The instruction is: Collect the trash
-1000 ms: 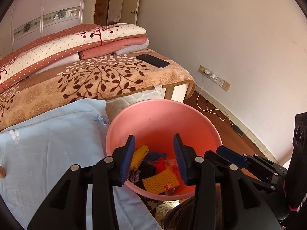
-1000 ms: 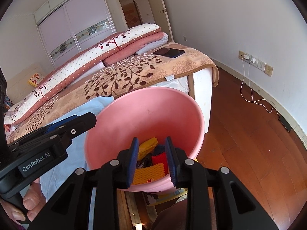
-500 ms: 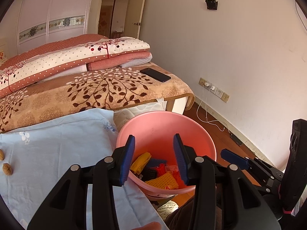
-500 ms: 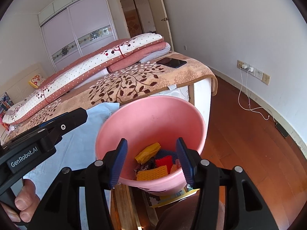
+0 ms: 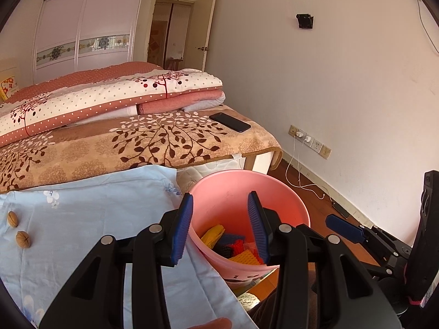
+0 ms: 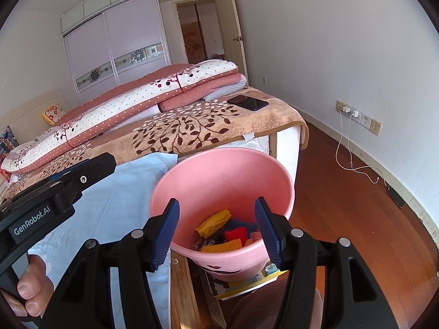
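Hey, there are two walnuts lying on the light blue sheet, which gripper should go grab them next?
Left. The walnuts lie on its side of the blue sheet, and the left gripper is open and empty. They are absent from the right wrist view.

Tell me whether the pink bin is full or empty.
Partly filled: the pink bin holds colourful scraps at its bottom, well below the rim.

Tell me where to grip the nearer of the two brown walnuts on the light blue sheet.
Grip the nearer brown walnut across its rounded sides, coming from above. It lies free on the flat light blue sheet, apart from the other walnut, so fingers can probably straddle it.
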A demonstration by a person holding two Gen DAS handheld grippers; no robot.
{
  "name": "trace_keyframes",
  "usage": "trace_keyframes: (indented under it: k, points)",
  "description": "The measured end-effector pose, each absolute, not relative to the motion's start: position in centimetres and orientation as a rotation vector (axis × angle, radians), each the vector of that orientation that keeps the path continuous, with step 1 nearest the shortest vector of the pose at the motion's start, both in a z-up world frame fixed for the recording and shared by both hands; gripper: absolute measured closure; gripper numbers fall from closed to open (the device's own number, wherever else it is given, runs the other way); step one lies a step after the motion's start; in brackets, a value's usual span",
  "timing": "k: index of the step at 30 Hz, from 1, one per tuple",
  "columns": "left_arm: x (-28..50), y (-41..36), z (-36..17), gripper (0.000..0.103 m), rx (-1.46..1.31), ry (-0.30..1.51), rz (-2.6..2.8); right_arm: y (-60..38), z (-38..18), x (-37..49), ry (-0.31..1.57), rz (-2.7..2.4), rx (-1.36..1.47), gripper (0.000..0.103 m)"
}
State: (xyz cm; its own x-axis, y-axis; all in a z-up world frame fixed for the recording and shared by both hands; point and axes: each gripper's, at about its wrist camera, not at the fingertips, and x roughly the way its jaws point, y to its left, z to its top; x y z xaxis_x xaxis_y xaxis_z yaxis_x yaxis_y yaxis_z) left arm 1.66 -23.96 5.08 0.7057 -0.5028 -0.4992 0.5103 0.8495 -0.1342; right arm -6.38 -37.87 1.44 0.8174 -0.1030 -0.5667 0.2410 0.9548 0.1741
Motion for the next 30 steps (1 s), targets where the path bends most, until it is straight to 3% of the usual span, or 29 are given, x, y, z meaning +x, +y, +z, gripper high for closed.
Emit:
trace_keyframes:
  k: [22,26,30]
  points:
    - [0.0,-21.6,5.0,0.061,-0.003,0.527,-0.559,-35.9,2.5,-8.1,0.553,-0.207,0.230,0.046]
    - [-0.1,-21.4,5.0,0.061,-0.005,0.529,-0.558,-35.7,2.6,-8.2,0.541,-0.214,0.230,0.039]
    - [0.0,-21.3,4.9,0.061,-0.007,0.533,-0.557,-35.5,2.7,-8.2,0.542,-0.213,0.226,0.039]
